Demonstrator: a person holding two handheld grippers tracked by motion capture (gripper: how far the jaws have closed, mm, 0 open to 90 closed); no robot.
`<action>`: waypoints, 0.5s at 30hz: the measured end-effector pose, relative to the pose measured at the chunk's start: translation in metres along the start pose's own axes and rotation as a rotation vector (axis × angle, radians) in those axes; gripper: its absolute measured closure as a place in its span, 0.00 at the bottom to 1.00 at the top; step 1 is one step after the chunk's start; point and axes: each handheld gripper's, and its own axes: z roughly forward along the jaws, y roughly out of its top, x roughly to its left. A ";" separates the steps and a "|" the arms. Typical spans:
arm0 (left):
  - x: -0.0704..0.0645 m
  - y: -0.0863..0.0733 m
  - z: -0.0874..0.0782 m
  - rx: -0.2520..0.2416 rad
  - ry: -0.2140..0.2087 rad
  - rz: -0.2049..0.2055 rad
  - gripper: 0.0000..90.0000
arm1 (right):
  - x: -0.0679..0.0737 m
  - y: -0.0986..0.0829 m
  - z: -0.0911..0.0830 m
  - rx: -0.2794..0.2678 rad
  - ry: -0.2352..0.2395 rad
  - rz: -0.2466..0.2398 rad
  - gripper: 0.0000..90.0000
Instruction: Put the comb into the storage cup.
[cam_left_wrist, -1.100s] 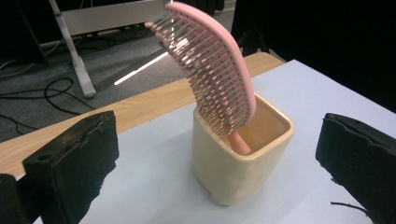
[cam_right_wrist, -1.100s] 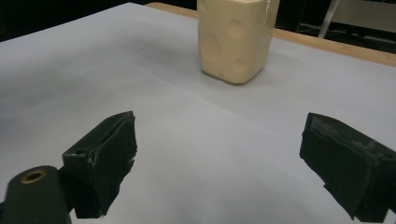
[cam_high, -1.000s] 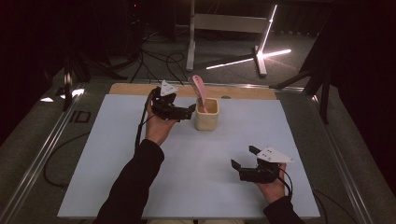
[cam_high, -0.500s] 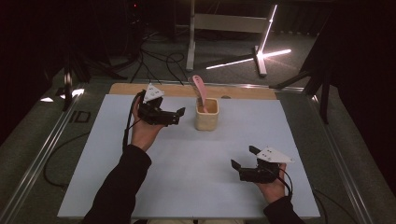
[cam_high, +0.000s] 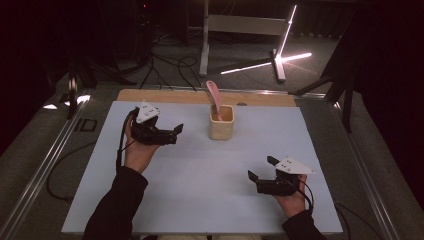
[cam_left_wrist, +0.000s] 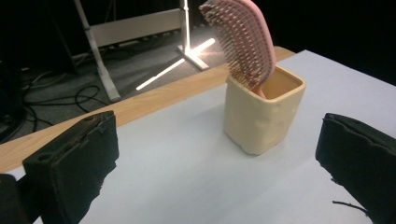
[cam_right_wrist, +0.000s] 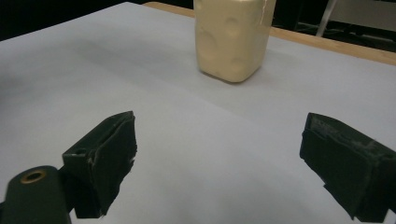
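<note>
A cream, square-sided soft cup (cam_high: 221, 122) stands toward 12 o'clock on the pale blue-grey surface (cam_high: 200, 190), at 3 o'clock from the left hand-held gripper (cam_high: 176, 132), near but apart. Its jaws are spread, empty. A pink bristled hairbrush (cam_high: 213, 95) stands tilted inside the cup. The right hand-held gripper (cam_high: 259, 169), at 5 o'clock, well apart from the cup, is also spread wide.

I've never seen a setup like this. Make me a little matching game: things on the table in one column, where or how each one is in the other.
Things:
1. hairbrush
2. cup
3. left gripper
4. right gripper

Descriptions:
A. cream, stands near the table's far edge
B. pink, stands in the cup
C. open, at the near right
D. open, just left of the cup

Pairs: 1-B, 2-A, 3-D, 4-C
</note>
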 end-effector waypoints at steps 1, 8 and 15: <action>0.001 -0.003 -0.003 -0.002 0.001 -0.006 0.00 | 0.000 0.000 0.000 0.000 0.000 -0.002 0.12; 0.007 -0.019 -0.014 0.002 0.011 -0.023 0.00 | -0.001 0.000 0.000 -0.003 0.000 0.001 0.12; 0.006 -0.039 -0.028 0.002 0.009 -0.028 0.00 | -0.002 0.000 -0.002 -0.009 -0.006 0.003 0.12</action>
